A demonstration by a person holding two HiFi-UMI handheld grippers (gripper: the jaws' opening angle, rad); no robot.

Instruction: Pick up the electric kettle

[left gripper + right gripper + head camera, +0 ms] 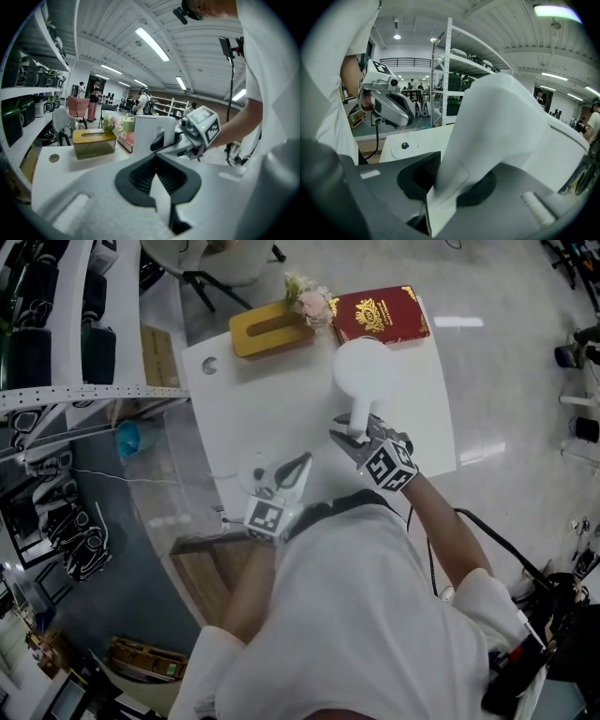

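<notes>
The white electric kettle [366, 367] is at the back of the white table [281, 409], its handle pointing toward me. My right gripper [354, 435] is shut on that handle; in the right gripper view the handle [487, 140] runs down between the dark pads. Whether the kettle rests on the table I cannot tell. The kettle's round base [255, 476] lies near the front left edge, also in the right gripper view [404, 146]. My left gripper [298, 468] hovers beside the base, its jaws shut on nothing [157, 176].
A yellow tissue box [270, 329], a small bunch of flowers [309, 301] and a red book [380, 313] line the table's far edge. Shelving [56, 334] with dark gear stands to the left. People stand far off in the room.
</notes>
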